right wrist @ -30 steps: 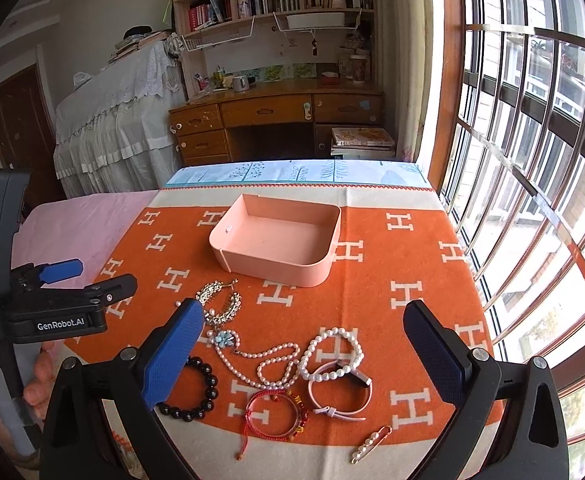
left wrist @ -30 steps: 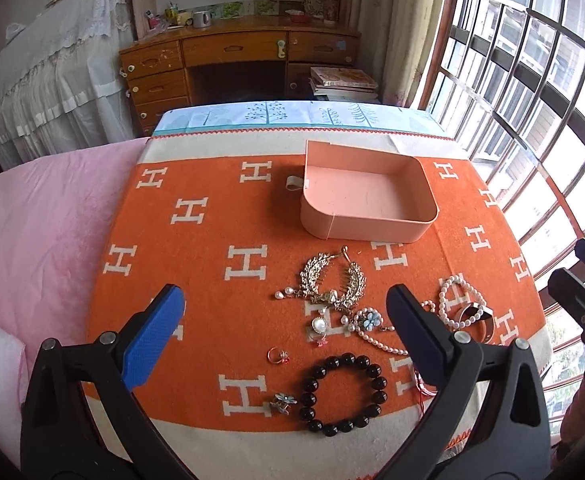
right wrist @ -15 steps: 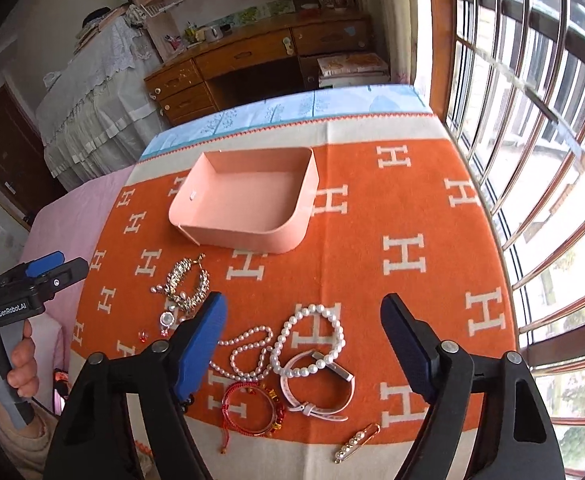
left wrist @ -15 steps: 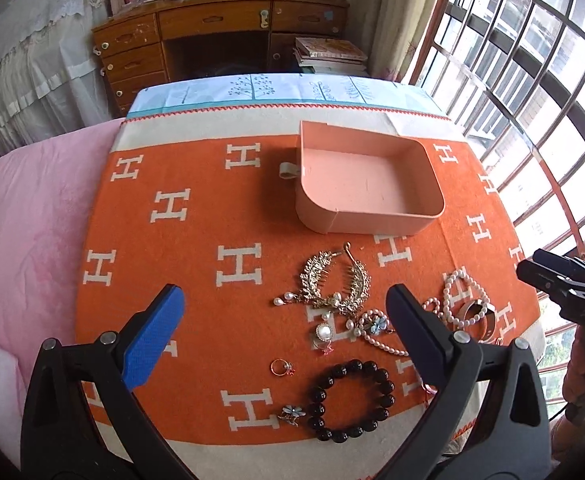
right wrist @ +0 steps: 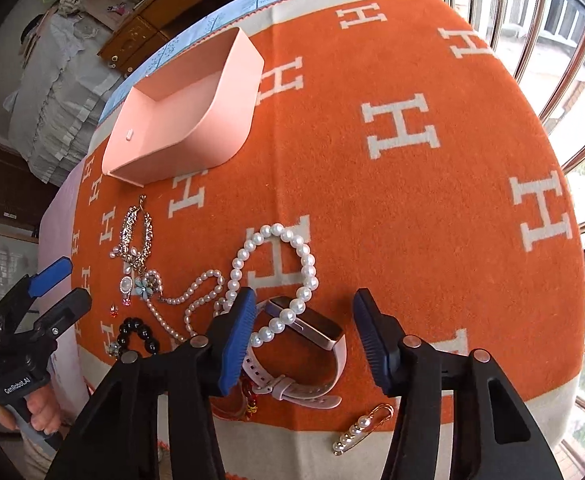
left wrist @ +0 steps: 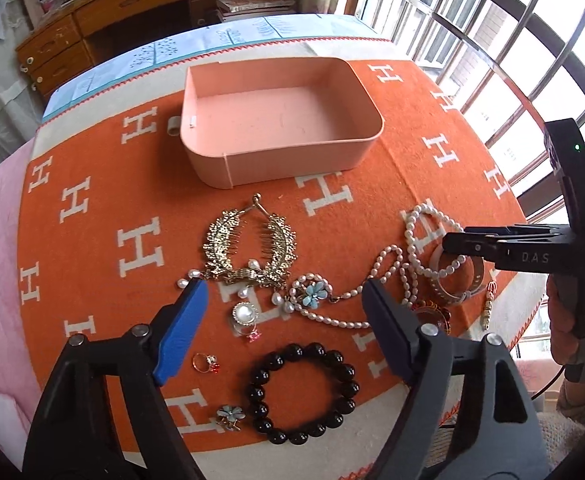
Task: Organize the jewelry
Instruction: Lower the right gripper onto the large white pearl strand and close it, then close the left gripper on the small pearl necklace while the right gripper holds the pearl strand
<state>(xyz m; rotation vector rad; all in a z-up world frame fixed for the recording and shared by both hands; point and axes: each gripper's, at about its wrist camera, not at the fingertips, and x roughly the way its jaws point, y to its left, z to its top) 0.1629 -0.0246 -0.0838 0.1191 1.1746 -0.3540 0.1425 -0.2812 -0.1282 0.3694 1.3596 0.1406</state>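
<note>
We see the jewelry spread near the front edge of the orange blanket (left wrist: 104, 184) with white H letters: a pearl bracelet (right wrist: 276, 268), a pink watch (right wrist: 312, 344), a black bead bracelet (left wrist: 302, 392) and a gold hair comb (left wrist: 248, 244). Our right gripper (right wrist: 302, 338) has its fingers wide above the watch, holding nothing. Our left gripper (left wrist: 284, 328) is also wide and holds nothing. We read "GenRoboT.AI" on the left one and "DAS" on the right one. The pink box (left wrist: 280, 160) behind holds no jewelry.

An open pink plastic tray (left wrist: 280, 120) sits on the orange H-patterned woven blanket (left wrist: 92, 160), behind the jewelry. Just before it lies a gold leaf-shaped hair comb (left wrist: 248, 246), with a black round-bead bracelet (left wrist: 302, 392) nearer still. To their right, a white pearl bracelet (right wrist: 276, 272) overlaps a pink strap watch (right wrist: 304, 356).
</note>
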